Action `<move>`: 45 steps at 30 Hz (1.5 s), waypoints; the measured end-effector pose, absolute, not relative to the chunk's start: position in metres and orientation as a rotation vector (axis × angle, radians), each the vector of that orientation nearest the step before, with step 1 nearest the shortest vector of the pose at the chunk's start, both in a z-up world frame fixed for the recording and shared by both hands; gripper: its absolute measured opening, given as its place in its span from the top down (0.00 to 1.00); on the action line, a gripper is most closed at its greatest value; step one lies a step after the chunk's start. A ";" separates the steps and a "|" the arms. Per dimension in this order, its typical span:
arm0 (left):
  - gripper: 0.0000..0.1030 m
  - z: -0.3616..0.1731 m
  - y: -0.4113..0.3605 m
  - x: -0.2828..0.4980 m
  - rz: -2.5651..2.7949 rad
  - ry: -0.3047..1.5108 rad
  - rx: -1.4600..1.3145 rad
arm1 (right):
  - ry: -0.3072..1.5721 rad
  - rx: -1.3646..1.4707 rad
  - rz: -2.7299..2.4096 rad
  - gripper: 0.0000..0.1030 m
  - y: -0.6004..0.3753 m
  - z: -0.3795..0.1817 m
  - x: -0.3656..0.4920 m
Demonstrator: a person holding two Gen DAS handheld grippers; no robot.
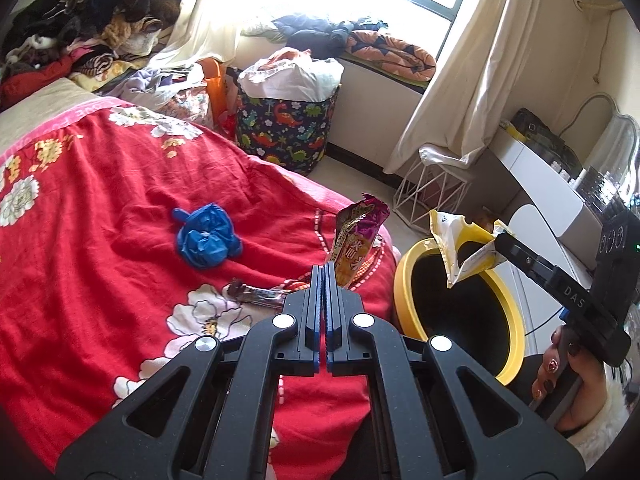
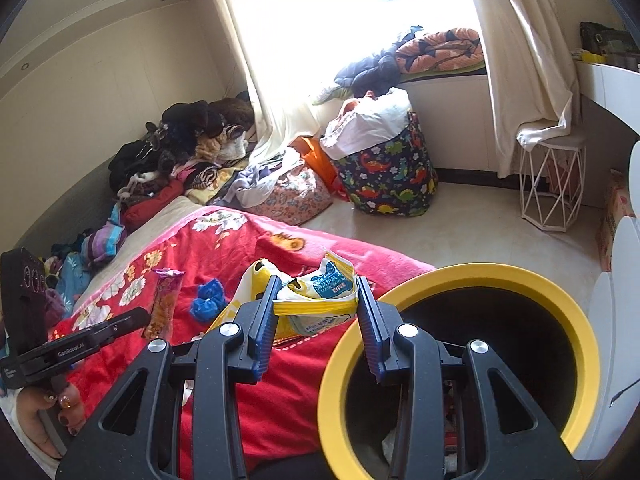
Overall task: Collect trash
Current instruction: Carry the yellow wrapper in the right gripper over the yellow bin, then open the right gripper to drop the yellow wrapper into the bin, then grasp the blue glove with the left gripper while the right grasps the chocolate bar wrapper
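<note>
Snack wrapper, red floral bedspread, sunlit bedroom

I've got a purple and orange snack wrapper standing upright, pinched at its lower end, torn top flaring above the red floral blanket. There's the yellow and white wipes packet, crumpled and gaping open, hanging in the air right over the mouth of the yellow-rimmed trash bin, whose inside looks black with scraps at the bottom. On the blanket I see a scrunched blue plastic bag and, nearer me, a dark flat candy-bar wrapper.
</note>
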State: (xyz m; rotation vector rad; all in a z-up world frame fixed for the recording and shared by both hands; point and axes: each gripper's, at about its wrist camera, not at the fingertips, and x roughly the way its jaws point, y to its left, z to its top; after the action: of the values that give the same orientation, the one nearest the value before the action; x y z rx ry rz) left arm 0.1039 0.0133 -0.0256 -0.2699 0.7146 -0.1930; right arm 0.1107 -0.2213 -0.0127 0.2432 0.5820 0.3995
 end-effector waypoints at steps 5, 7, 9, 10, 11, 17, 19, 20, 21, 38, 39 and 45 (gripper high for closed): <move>1.00 -0.024 -0.002 0.104 -0.224 0.715 -0.255 | 0.577 0.258 0.363 0.65 -0.238 -0.011 0.108; 1.00 -0.024 -0.008 0.105 -0.237 0.716 -0.247 | 0.573 0.255 0.344 0.65 -0.244 -0.011 0.106; 1.00 -0.024 -0.016 0.105 -0.254 0.719 -0.240 | 0.573 0.254 0.320 0.65 -0.249 -0.010 0.103; 1.00 -0.025 -0.021 0.106 -0.261 0.720 -0.238 | 0.574 0.255 0.309 0.65 -0.253 -0.010 0.103; 1.00 -0.025 -0.025 0.107 -0.267 0.721 -0.234 | 0.576 0.254 0.298 0.65 -0.257 -0.011 0.103; 1.00 -0.028 -0.057 0.111 -0.330 0.735 -0.208 | 0.609 0.250 0.205 0.65 -0.279 -0.019 0.103; 1.00 -0.031 -0.072 0.114 -0.357 0.744 -0.198 | 0.626 0.257 0.173 0.65 -0.286 -0.023 0.104; 1.00 -0.032 -0.081 0.116 -0.372 0.749 -0.190 | 0.632 0.266 0.159 0.65 -0.291 -0.025 0.105; 1.00 -0.033 -0.086 0.117 -0.382 0.752 -0.186 | 0.639 0.280 0.148 0.65 -0.295 -0.027 0.105; 0.29 -0.063 -0.094 0.144 -0.309 0.777 -0.182 | 0.663 0.322 0.173 0.42 -0.295 -0.040 0.113; 0.28 -0.062 -0.087 0.145 -0.291 0.772 -0.185 | 0.668 0.307 0.202 0.42 -0.285 -0.040 0.113; 0.24 -0.057 -0.039 0.152 -0.172 0.734 -0.181 | 0.686 0.204 0.347 0.42 -0.225 -0.039 0.113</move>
State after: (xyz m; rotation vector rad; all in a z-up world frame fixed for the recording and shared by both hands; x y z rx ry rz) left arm 0.1517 -0.0393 -0.0567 -0.1812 0.7341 -0.1720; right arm 0.1133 -0.2248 -0.0387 0.2041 0.6860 0.3474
